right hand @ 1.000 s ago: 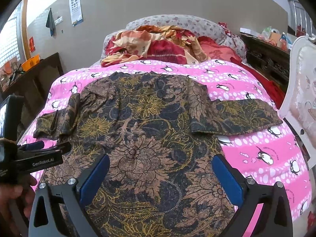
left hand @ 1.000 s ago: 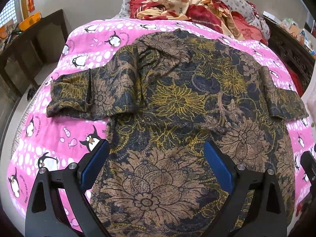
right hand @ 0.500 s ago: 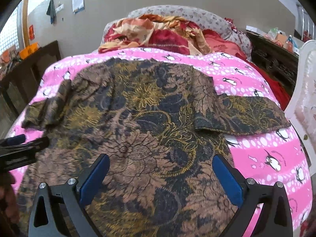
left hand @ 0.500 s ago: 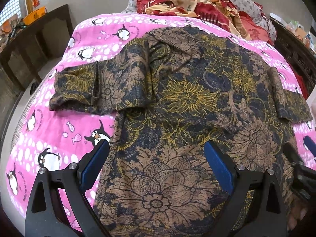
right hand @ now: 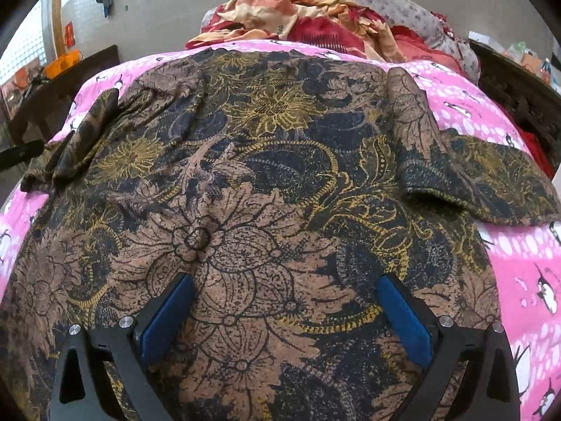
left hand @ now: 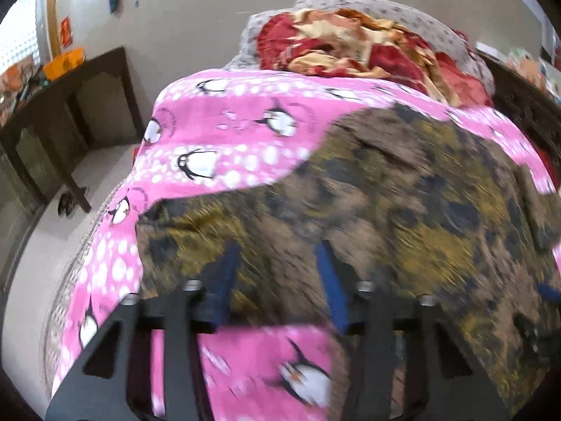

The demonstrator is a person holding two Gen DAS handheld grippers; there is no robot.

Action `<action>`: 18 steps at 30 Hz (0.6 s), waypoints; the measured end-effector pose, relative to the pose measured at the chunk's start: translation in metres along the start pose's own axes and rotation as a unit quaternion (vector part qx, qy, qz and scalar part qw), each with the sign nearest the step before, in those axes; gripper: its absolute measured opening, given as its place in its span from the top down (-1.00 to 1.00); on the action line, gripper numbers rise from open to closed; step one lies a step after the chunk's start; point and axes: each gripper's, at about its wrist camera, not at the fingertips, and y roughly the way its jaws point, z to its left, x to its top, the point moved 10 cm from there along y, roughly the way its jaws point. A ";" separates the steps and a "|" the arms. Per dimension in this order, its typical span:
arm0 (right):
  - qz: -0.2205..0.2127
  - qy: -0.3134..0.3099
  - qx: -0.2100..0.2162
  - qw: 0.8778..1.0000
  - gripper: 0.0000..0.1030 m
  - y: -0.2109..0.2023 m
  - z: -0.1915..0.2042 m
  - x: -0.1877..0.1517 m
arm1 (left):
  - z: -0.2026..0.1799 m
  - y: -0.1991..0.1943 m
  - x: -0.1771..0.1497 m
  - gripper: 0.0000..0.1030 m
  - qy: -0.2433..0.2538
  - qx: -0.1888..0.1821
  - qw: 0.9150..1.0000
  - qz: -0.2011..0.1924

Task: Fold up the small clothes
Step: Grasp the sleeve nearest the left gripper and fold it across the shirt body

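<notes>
Bed point(right hand: 466, 105) carries everything, covered by a pink penguin-print sheet point(right hand: 526, 270) point(left hand: 238, 133); a brown, black and yellow floral shirt point(right hand: 245, 193) point(left hand: 403, 189) lies spread flat across most of the sheet, its right sleeve point(right hand: 491, 182) out toward the bed's right edge, its left sleeve point(right hand: 80, 140) bunched near the left edge. At the head end a crumpled red and cream blanket point(right hand: 308, 17) sits on the sheet against a grey patterned pillow point(right hand: 403, 7); the left wrist view is motion-blurred, so detail there is unreadable.
</notes>
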 end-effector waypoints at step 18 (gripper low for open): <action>-0.002 0.001 0.008 1.000 -1.00 0.002 0.003 0.002 | 0.029 0.044 -0.026 0.68 -0.062 0.041 0.996 0.057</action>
